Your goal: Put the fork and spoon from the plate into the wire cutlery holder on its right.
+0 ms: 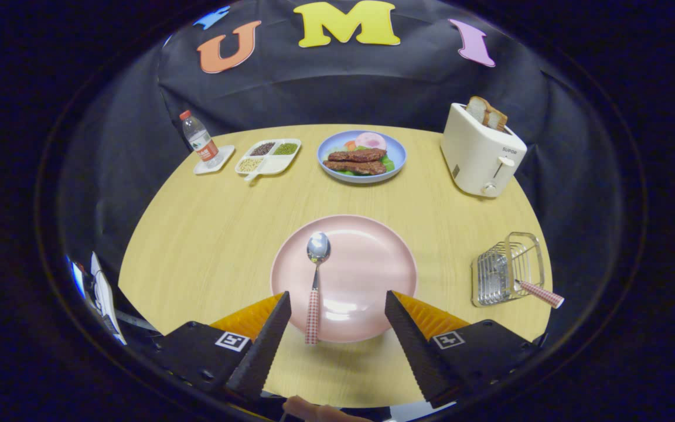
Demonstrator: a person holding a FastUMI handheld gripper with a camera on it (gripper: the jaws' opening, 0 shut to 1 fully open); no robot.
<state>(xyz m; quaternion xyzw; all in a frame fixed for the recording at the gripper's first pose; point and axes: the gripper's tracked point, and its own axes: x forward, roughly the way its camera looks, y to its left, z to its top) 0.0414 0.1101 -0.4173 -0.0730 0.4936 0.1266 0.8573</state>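
Observation:
A pink plate (pixel 372 258) lies on the round wooden table just ahead of my fingers. On its left half rests a spoon (pixel 315 281) with a shiny bowl pointing away and a red checked handle reaching over the near rim. To the plate's right stands the wire cutlery holder (pixel 507 269); a red checked handle (pixel 539 293) sticks out of it toward the right, its head hidden inside. My gripper (pixel 337 302) is open, its fingertips spread over the plate's near rim, the spoon handle lying between them nearer the left finger, untouched.
Across the table sit a blue plate of food (pixel 361 156), a white divided dish of beans (pixel 268 157) and a water bottle (pixel 199 139) on a small tray. A white toaster (pixel 481 153) with bread stands at the far right. A hand (pixel 314 410) shows below the gripper.

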